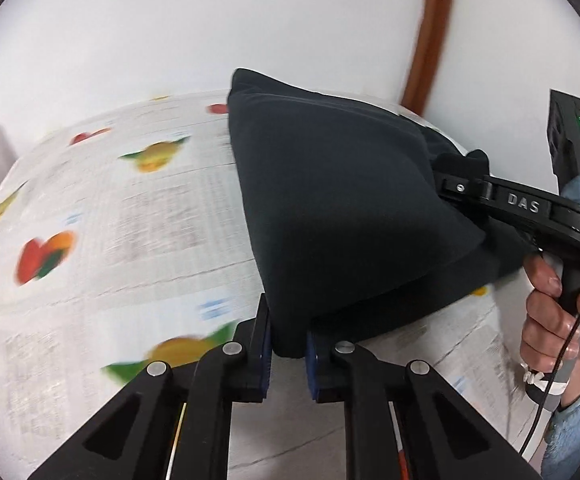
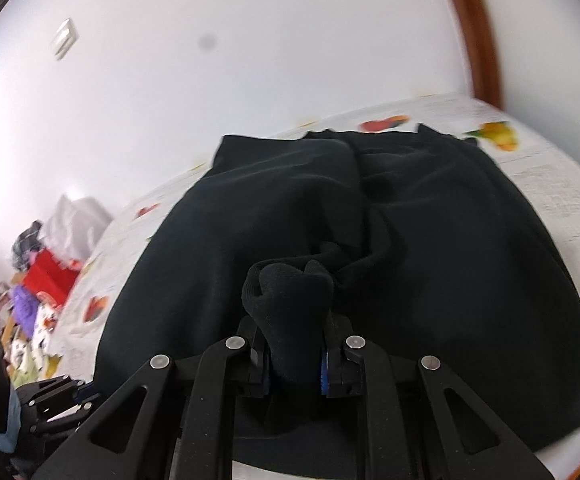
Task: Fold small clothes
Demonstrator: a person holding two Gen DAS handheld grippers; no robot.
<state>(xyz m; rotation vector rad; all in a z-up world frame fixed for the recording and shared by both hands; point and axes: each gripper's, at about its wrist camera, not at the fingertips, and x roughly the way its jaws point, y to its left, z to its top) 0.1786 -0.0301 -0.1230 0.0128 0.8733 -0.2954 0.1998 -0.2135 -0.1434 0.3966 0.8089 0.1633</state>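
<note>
Left gripper (image 1: 287,354) was clamped on the near corner of the dark garment (image 1: 338,216), and the right gripper (image 2: 294,364) was pinched on a bunched ribbed edge of it, probably so both near corners could be carried over together. The garment sat partly lifted over the fruit-print tablecloth (image 1: 129,216), far edge resting on it. Fold looked mid-way, not flattened yet.

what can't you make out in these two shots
- Left wrist view: tablecloth print is motion-blurred; the text is unreadable.
- Left wrist view: right tongs tips are buried in the dark garment.
- Right wrist view: the clutter pile at the left edge is small and blurred.
</note>
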